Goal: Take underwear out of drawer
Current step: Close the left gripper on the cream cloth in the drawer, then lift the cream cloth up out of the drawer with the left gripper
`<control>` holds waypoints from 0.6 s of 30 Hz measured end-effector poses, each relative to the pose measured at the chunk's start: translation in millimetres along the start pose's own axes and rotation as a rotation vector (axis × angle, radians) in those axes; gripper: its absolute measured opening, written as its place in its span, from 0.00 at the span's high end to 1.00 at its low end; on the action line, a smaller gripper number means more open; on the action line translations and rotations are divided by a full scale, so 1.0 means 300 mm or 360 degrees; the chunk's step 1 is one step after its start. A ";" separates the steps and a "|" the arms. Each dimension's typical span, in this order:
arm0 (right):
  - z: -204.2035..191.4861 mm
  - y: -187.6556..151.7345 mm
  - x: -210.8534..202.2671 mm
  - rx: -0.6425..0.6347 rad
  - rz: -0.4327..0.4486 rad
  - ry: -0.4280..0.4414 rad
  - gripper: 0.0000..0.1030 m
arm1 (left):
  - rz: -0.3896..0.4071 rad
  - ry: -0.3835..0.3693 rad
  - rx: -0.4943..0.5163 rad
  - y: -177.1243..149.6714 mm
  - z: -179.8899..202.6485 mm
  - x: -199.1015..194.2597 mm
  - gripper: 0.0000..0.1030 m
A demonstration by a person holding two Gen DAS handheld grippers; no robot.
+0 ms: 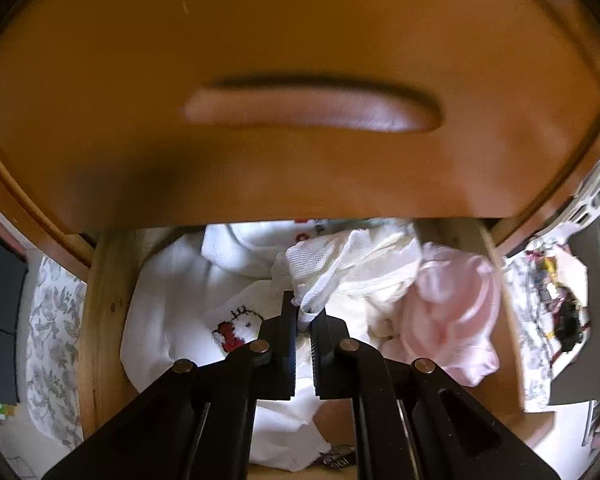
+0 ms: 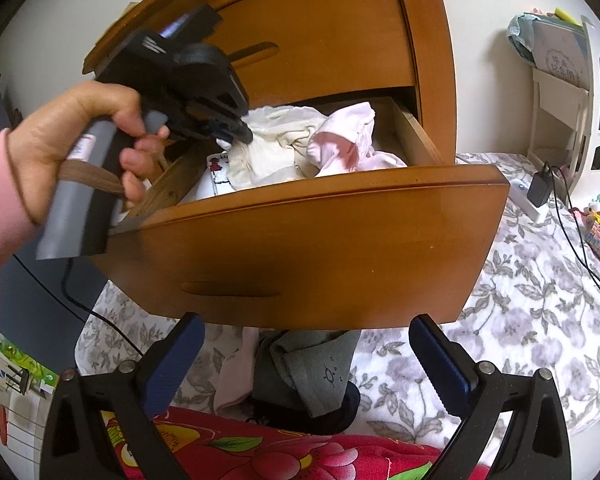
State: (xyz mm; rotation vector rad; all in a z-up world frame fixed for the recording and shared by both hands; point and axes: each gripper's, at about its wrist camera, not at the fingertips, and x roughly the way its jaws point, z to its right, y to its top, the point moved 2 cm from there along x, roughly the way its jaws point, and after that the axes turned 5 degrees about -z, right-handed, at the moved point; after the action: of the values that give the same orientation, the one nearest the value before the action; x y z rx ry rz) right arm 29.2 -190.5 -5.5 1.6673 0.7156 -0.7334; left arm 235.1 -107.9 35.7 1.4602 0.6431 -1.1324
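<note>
The wooden drawer [image 2: 340, 240] is pulled out, holding a heap of underwear. My left gripper [image 1: 305, 314] reaches down into it and is shut on a cream mesh undergarment [image 1: 348, 264], pinching its edge between the fingers. The same gripper [image 2: 236, 132] appears in the right wrist view, held by a hand [image 2: 64, 148], its tips buried in the cream garment [image 2: 268, 152]. A pink garment [image 1: 452, 312] lies to the right, also visible as pink cloth [image 2: 340, 140]. White cloth with a red cartoon print [image 1: 236, 328] lies on the left. My right gripper [image 2: 304, 344] hangs open below the drawer front, holding nothing.
The closed drawer front above [image 1: 300, 80] overhangs the open one. Under the drawer lie grey and pink clothes [image 2: 308, 368] on a floral bedsheet [image 2: 520, 300]. A red flowered blanket [image 2: 260, 452] is nearest. A charger and cable [image 2: 540, 188] and a white shelf [image 2: 560, 96] stand to the right.
</note>
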 end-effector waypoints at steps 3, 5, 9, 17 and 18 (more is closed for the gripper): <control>-0.002 -0.001 0.000 -0.0003 -0.0003 -0.0006 0.00 | 0.0056 -0.0035 0.0008 -0.005 0.005 -0.062 0.95; -0.003 -0.001 0.000 -0.0005 -0.0004 -0.0011 0.00 | 0.0090 -0.0064 -0.0005 -0.013 0.005 -0.100 0.95; -0.002 -0.002 -0.004 -0.0001 0.0002 -0.0024 0.00 | 0.0187 -0.0103 -0.0020 -0.014 0.003 -0.195 0.95; -0.007 -0.002 -0.004 -0.0010 -0.0004 -0.0044 0.00 | 0.0328 -0.0174 -0.0049 -0.028 -0.017 -0.343 0.95; -0.008 -0.002 -0.004 -0.0011 -0.0004 -0.0046 0.00 | 0.0348 -0.0182 -0.0043 -0.029 -0.017 -0.362 0.95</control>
State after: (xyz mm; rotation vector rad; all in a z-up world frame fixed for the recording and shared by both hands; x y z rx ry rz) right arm 28.3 -188.2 -4.6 1.6467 0.6995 -0.7545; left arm 186.6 -79.7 129.1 1.3948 0.4070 -1.0235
